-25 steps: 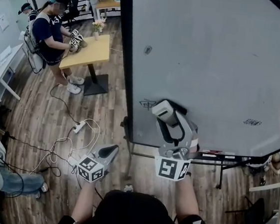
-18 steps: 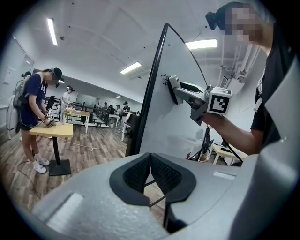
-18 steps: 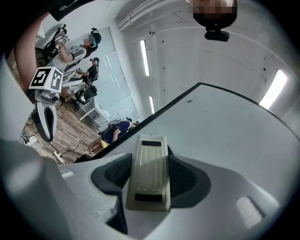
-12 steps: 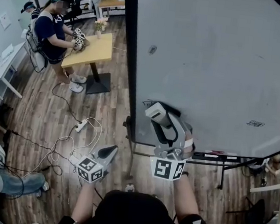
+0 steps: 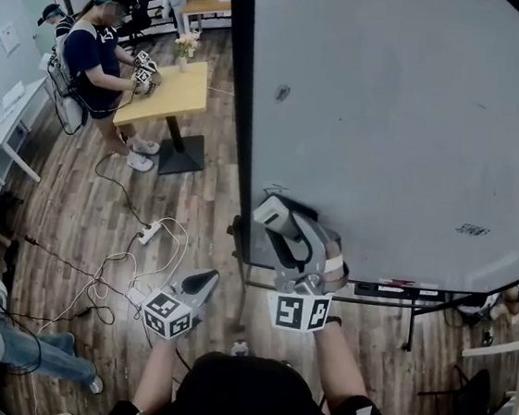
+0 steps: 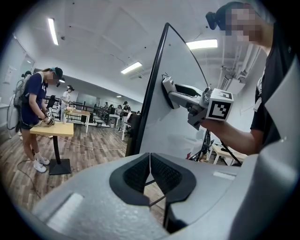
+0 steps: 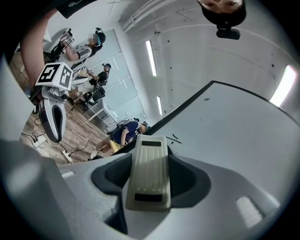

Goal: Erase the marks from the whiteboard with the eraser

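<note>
So the right gripper (image 7: pixel 150 160) has its jaws clamped on the eraser (image 7: pixel 149 176), a pale ribbed block that sticks out past the jaw tips. In the head view it's pushed up against the whiteboard (image 5: pixel 390 124), down at the board's lower left corner right by the black frame. In the right gripper view there are a few short black strokes (image 7: pixel 175 138) on the board just ahead of the eraser's front end. The head view also shows a small dark mark (image 5: pixel 282 92) higher up the board and another scribble (image 5: pixel 472 230) toward the right side of the frame, both well apart from the eraser. The left gripper (image 6: pixel 150 158) hangs low at the lower left, off the board, jaws together with nothing between them. Upper left of the head view there's a person (image 5: pixel 93 48) standing at a yellow desk (image 5: pixel 165 96), and a power strip (image 5: pixel 148 233) with cables lies on the wooden floor.
</note>
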Motion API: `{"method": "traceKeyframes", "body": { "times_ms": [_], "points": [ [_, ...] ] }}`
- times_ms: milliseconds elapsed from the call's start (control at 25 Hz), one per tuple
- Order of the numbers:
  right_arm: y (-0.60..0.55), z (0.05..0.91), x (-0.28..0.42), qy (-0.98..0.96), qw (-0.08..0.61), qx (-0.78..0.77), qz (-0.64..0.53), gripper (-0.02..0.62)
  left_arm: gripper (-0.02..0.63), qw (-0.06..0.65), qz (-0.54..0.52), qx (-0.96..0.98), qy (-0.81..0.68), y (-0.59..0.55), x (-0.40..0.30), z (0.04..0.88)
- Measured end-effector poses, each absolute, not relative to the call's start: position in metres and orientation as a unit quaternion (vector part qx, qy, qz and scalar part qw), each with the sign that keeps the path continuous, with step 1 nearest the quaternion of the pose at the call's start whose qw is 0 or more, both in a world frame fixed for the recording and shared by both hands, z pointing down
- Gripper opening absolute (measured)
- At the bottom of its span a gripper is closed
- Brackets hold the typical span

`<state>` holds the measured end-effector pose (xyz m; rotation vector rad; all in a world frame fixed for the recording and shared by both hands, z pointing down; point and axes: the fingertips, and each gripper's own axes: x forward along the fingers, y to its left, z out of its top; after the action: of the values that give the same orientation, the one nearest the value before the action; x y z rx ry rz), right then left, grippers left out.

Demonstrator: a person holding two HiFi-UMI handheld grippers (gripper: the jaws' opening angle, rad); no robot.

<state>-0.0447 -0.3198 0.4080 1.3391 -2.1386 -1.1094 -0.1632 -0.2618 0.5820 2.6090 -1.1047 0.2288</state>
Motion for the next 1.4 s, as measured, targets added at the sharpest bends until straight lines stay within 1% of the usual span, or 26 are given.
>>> {"method": "traceKeyframes", "body": {
  "times_ms": [360, 640, 1400],
  "points": [
    [-0.321, 0.423, -0.064, -0.772, 0.222, 0.442, -0.398, 0.25, 0.017, 0.153, 0.075, 0.906, -0.387, -0.26, -0.165, 0.575],
    [-0.319, 0.414, -0.061, -0.778, 0.222, 0.437, -0.392, 0.249, 0.017, 0.153, 0.073, 0.902, -0.396, -0.258, -0.173, 0.572],
    [-0.313, 0.349, 0.022, -0.739, 0.186, 0.518, -0.389, 0.249, 0.017, 0.15, 0.064, 0.905, -0.392, -0.254, -0.155, 0.567]
  ]
}}
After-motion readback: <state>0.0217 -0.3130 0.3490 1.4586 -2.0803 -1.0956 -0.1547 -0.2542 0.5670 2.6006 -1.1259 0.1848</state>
